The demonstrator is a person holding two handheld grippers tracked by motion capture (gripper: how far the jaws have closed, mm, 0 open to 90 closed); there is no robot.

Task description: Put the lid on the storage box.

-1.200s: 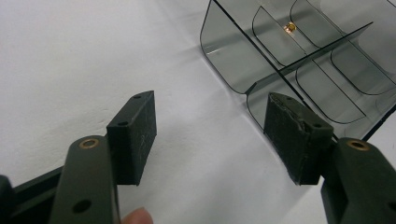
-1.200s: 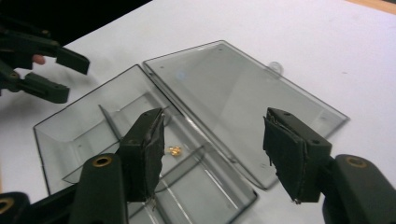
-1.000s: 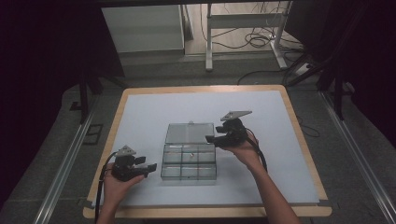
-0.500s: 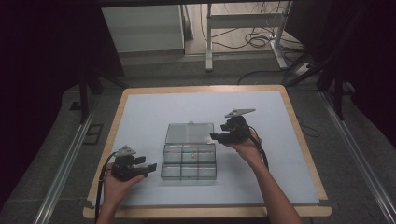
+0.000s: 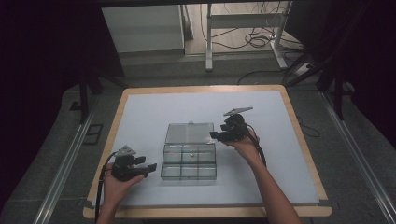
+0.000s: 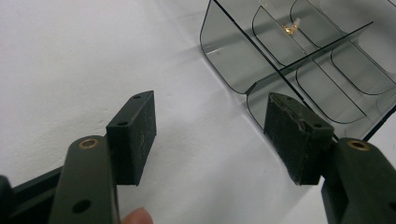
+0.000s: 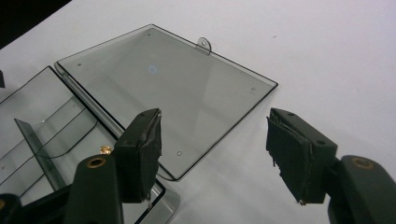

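A clear smoky plastic compartment box (image 5: 189, 161) lies open in the middle of the white table, its lid (image 5: 189, 133) folded flat on the far side. A small gold piece (image 6: 290, 30) sits in one of its compartments, seen also as a gold piece (image 7: 105, 149) from the right. My left gripper (image 5: 148, 168) is open, just left of the box's near-left corner (image 6: 224, 56). My right gripper (image 5: 216, 136) is open and empty, hovering at the lid's (image 7: 163, 88) right edge, above the corner nearest the tray. The lid has a small tab (image 7: 203, 45) on its far edge.
The white mat (image 5: 140, 116) covers a wood-edged table (image 5: 299, 135). Beyond the table are a white cabinet (image 5: 140, 28), desk legs (image 5: 209, 42) and floor cables (image 5: 252, 39). Bare mat lies left, right and behind the box.
My right gripper has drifted slightly right and away from the box. The left gripper and the box have stayed still.
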